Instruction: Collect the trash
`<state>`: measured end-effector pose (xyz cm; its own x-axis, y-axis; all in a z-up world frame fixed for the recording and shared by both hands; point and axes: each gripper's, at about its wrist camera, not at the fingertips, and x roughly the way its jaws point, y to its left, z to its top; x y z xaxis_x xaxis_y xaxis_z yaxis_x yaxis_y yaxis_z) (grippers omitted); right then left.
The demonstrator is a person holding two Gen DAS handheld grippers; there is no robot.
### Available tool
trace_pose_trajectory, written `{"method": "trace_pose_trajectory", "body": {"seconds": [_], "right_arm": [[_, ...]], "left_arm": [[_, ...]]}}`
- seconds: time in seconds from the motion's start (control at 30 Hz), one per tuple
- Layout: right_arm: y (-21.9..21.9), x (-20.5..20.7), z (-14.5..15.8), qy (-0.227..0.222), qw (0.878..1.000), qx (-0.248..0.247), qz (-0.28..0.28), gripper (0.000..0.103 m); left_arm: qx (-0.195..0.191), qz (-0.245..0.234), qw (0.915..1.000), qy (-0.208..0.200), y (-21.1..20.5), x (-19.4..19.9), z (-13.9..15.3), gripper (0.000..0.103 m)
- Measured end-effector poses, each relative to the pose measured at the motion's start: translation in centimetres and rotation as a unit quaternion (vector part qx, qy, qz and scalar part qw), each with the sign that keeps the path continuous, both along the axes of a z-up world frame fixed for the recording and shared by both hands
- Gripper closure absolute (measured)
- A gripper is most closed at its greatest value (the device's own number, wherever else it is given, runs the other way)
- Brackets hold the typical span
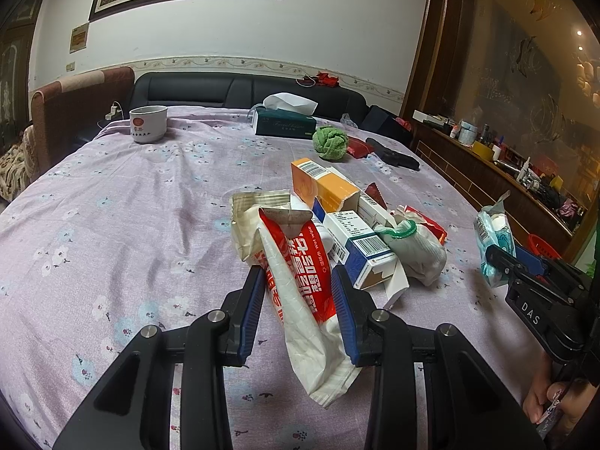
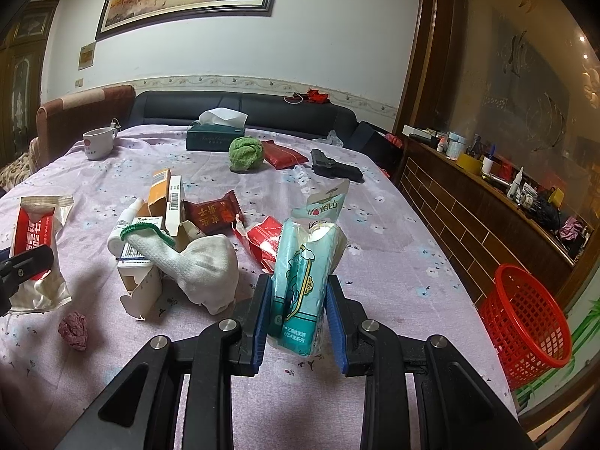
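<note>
My left gripper point(image 1: 299, 277) is shut on a red and white wet-wipe packet point(image 1: 300, 262), which stands up between the blue pads above the purple flowered tablecloth point(image 1: 131, 225). In the right wrist view the same packet point(image 2: 35, 225) hangs at the far left. My right gripper point(image 2: 298, 283) is shut on a teal tissue pack point(image 2: 300, 273) with a torn-open top. The left wrist view shows that gripper point(image 1: 498, 258) at the right edge with the teal pack point(image 1: 491, 232) in it. A red mesh basket point(image 2: 525, 318) stands off the table's right edge.
Between the grippers lies a heap: medicine boxes point(image 1: 356, 236), a white sock point(image 2: 206, 266), red wrappers point(image 2: 262, 240) and a crumpled pink paper point(image 2: 73, 330). Farther back are a mug point(image 1: 148, 123), a tissue box point(image 1: 285, 123), a green cloth ball point(image 1: 330, 142) and a black toy gun point(image 2: 333, 167).
</note>
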<state>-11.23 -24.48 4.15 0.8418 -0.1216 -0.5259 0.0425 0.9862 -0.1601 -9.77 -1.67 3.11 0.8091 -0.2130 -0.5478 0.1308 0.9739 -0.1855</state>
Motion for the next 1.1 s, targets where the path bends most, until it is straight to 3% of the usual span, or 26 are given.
{"method": "trace_pose_trajectory", "body": {"seconds": [0.83, 0.97, 1.1], "right_arm": [[-0.1, -0.1, 0.1, 0.003, 1.000, 0.003, 0.000, 0.073], [-0.6, 0.3, 0.0, 0.014, 1.000, 0.023, 0.009, 0.073], [-2.2, -0.2, 0.5, 0.035, 0.996, 0.079, 0.035, 0.073]], "left_arm": [[0.000, -0.002, 1.0000, 0.000, -0.1, -0.1, 0.1, 0.068], [0.008, -0.005, 1.0000, -0.001, -0.5, 0.0, 0.3, 0.068], [-0.001, -0.029, 0.9996, 0.002, -1.5, -0.7, 1.0, 0.068]]}}
